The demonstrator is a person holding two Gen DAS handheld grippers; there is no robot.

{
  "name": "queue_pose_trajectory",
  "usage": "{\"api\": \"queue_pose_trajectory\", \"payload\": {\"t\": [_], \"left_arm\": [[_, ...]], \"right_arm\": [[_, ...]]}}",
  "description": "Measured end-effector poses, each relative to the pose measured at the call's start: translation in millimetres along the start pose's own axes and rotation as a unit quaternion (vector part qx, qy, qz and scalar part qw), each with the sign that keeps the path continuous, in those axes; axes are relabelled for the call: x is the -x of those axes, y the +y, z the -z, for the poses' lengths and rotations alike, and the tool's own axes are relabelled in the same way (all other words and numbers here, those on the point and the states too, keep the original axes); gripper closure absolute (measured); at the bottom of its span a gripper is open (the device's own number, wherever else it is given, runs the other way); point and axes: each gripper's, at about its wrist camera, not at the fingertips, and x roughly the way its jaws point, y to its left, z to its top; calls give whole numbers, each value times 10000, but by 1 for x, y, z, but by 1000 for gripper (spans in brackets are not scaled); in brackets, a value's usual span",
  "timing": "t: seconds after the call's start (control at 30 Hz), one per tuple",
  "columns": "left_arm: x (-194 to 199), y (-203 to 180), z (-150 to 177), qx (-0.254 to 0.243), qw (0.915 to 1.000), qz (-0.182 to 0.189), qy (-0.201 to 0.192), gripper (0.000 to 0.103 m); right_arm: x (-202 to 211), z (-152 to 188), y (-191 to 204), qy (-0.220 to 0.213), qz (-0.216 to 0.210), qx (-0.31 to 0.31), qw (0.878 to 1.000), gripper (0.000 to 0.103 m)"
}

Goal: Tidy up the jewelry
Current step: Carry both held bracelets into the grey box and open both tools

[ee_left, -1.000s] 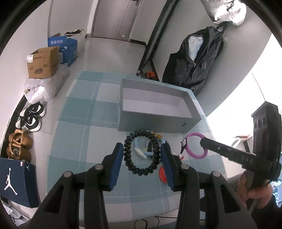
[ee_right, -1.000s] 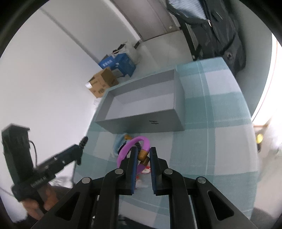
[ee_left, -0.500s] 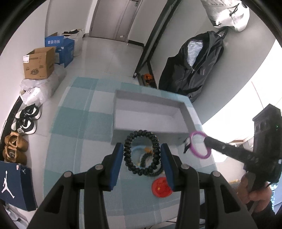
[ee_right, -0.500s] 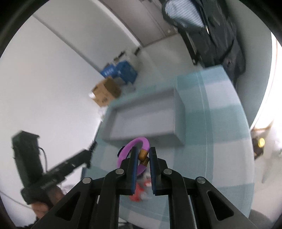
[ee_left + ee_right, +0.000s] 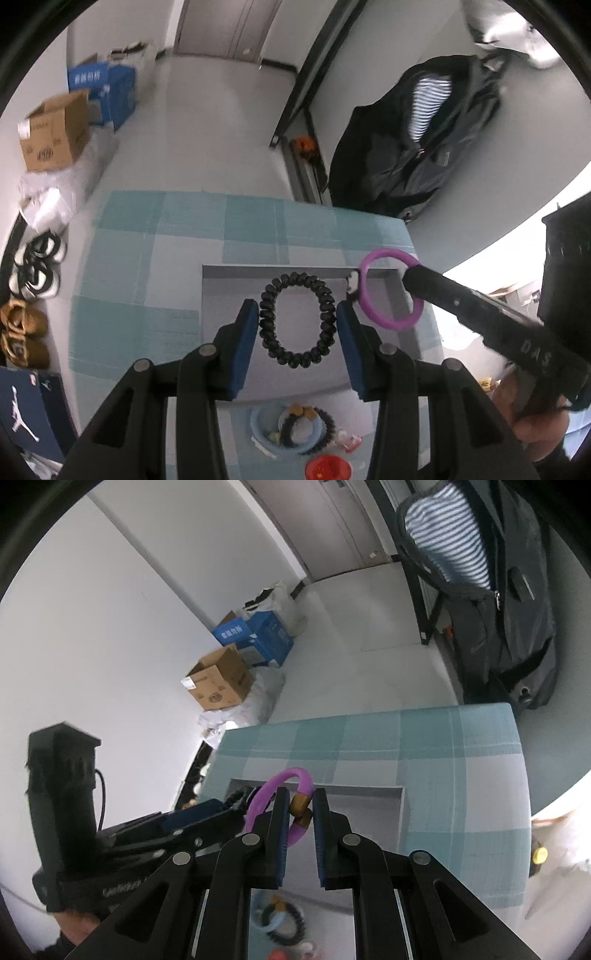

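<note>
Our left gripper [image 5: 297, 325] clamps a black spiral bead bracelet [image 5: 297, 319] above the open grey rectangular box [image 5: 221, 295]. Our right gripper [image 5: 300, 810] pinches a purple ring bracelet [image 5: 275, 794] by its gold bead, also over the box.

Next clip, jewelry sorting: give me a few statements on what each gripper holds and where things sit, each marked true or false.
1. The left gripper holds a black coil bracelet. True.
2. The right gripper is empty. False: it is shut on a purple ring, pinching it at its brown bead.
3. Both held pieces are above the gray box. True.
4. All the jewelry is already in the box. False: a light blue ring, a dark beaded bracelet and a red disc still lie on the checked cloth beside it.
5. The box has a lid on. False: it is open at the top.
</note>
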Motion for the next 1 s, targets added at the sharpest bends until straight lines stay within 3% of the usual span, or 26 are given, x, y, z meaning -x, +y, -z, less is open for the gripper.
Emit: {"api": "queue_pose_trajectory", "payload": {"t": [0.17, 0.5, 0.63, 0.7, 0.73, 0.77, 0.83, 0.9, 1.0], "left_arm": [[-16, 4, -3, -108, 9996, 46, 257, 65], [-25, 8, -6, -31, 9991, 31, 413, 65], [-23, 5, -7, -118, 9996, 9, 262, 53], [-20, 2, -6, -172, 9996, 92, 219, 32], [-18, 1, -6, -194, 9996, 146, 154, 21], [-15, 0, -6, -201, 9997, 153, 76, 19], [-12, -1, -5, -251, 9996, 123, -53, 19], [-12, -1, -5, -263, 9996, 58, -60, 19], [-9, 3, -5, -205, 9997, 12, -123, 19]], "right_arm": [[-18, 8, -13, 290, 26, -74, 9995, 92], [-33, 8, -16, 420, 60, -18, 9991, 91], [-31, 8, -16, 364, 7, -34, 9993, 88], [-28, 9, -14, 293, -62, 6, 9995, 85], [-27, 9, -13, 271, -80, 36, 9996, 80], [-24, 10, -12, 231, -102, 71, 9997, 72], [-19, 11, -10, 123, -109, 115, 9998, 61], [-12, 12, -9, -24, -125, 120, 9998, 59], [-4, 12, -9, -183, -158, 77, 9997, 46]]}}
